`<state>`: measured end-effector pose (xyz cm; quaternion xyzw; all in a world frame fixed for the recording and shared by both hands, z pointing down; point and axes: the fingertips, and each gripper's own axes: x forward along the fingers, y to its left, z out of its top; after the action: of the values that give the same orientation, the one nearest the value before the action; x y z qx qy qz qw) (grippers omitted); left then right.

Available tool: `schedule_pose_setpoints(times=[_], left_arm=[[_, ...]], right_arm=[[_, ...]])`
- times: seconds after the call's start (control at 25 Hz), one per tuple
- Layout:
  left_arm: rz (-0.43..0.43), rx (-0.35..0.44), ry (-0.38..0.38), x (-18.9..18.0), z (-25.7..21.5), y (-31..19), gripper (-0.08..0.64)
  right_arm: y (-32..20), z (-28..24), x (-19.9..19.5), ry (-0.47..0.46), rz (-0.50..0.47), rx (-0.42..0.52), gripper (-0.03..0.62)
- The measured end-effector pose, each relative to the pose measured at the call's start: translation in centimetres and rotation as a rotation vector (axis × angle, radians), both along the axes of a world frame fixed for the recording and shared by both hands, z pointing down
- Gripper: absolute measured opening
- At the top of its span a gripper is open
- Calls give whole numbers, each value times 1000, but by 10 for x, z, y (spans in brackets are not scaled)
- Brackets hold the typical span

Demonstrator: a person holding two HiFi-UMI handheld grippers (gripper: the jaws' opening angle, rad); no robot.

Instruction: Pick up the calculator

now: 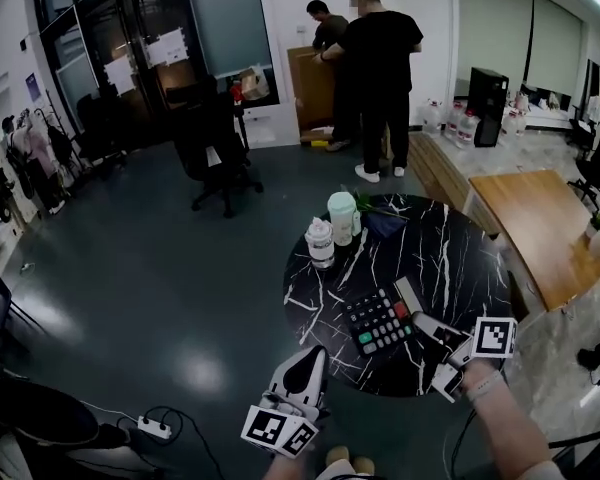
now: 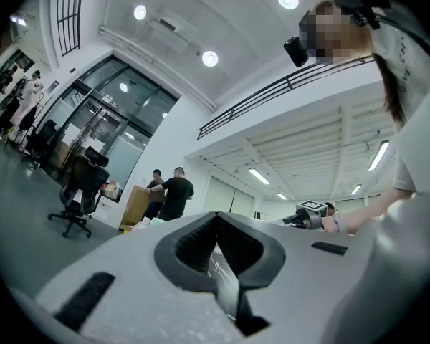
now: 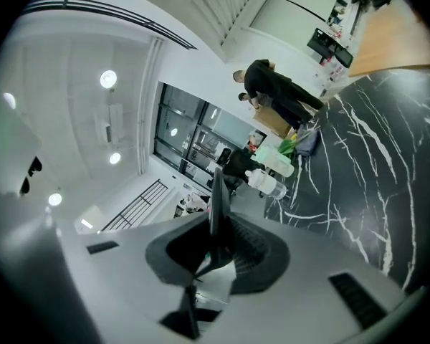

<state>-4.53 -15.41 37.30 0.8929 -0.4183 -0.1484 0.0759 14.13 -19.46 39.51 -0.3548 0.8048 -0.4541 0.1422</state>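
Note:
The calculator (image 1: 378,323), black with white, red and green keys, hangs over the near part of the round black marble table (image 1: 450,258). My right gripper (image 1: 423,322) is shut on its right end. In the right gripper view the calculator (image 3: 216,192) shows edge-on as a thin dark slab clamped between the jaws of the right gripper (image 3: 216,224). My left gripper (image 1: 309,358) is off the table's near left edge, pointing forward. Its jaws meet at the tips with nothing in them, as the left gripper view shows the left gripper (image 2: 216,218).
At the table's far side stand a white bottle (image 1: 320,241) and a pale green canister (image 1: 341,218), beside a blue cloth (image 1: 385,224). A wooden table (image 1: 540,228) is at the right. A black office chair (image 1: 215,153) and two standing people (image 1: 375,63) are farther off.

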Motion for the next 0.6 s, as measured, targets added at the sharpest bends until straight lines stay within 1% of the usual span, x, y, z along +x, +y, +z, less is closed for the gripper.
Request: schedule_pose_setpoints(times=[0.12, 0.2, 0.44, 0.6], left_arm=[[14, 33, 6, 9, -14, 2, 8], [23, 40, 11, 14, -18, 4, 8], [48, 27, 7, 23, -12, 7, 8], [57, 18, 6, 26, -9, 6, 8]], right_arm=[[12, -16, 2, -18, 3, 24, 58], [19, -21, 2, -36, 7, 29, 58], [33, -20, -1, -39, -13, 37, 58], [38, -13, -4, -49, -19, 17, 58]])
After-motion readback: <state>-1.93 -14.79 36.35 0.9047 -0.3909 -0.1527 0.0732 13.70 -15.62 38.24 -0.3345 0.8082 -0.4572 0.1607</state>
